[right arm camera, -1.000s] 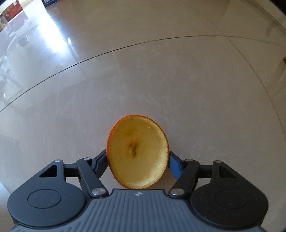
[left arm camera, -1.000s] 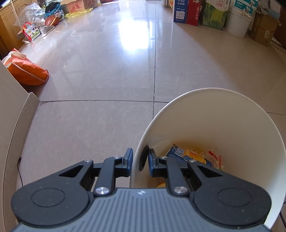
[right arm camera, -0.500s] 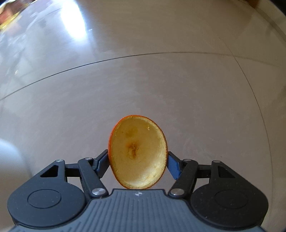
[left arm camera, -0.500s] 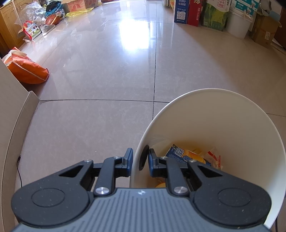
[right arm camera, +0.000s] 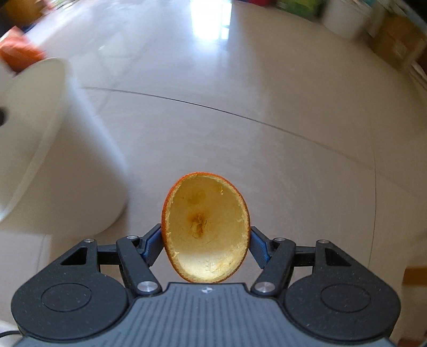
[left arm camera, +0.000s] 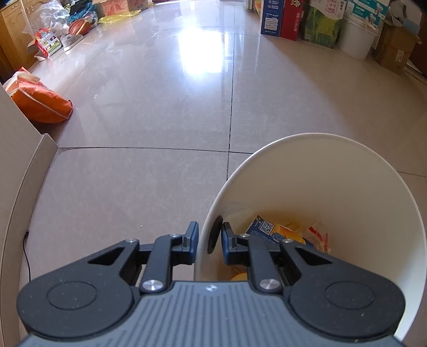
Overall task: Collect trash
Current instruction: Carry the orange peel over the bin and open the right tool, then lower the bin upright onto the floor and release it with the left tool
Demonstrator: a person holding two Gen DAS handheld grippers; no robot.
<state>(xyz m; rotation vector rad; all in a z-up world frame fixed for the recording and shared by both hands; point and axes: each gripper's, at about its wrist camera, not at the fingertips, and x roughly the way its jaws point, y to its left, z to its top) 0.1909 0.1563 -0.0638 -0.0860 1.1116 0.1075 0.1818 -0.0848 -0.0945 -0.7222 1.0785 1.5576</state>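
The left gripper (left arm camera: pixel 209 236) is nearly closed, clamped on the near rim of a round white plastic trash bin (left arm camera: pixel 333 170): one pad sits outside the wall, the other inside. Inside the bin lie a blue printed carton w/ a QR code (left arm camera: pixel 263 227), a yellow wrapper (left arm camera: pixel 289 231) and a white-and-red wrapper (left arm camera: pixel 317 235), all at the bottom. The bin stands on a glossy beige tiled floor (left arm camera: pixel 160 106).

The right gripper (right arm camera: pixel 205 244) holds a hollow orange peel half, bright orange outside and pale yellow inside (right arm camera: pixel 205 227); both blue pads press on its left and right edges, w/ the jaws at a medium width. The peel's cupped inside faces the camera & it hangs above the floor, touching nothing else. In the right wrist view the bin (right arm camera: pixel 40 133) shows blurred at the left, near the peel but apart from it.

Around the room's edges: an orange fabric bag (left arm camera: pixel 40 104) at left, a basketball (left arm camera: pixel 80 26) far left, blue and red cardboard boxes (left arm camera: pixel 280 18) and a white bucket (left arm camera: pixel 356 40) far back.
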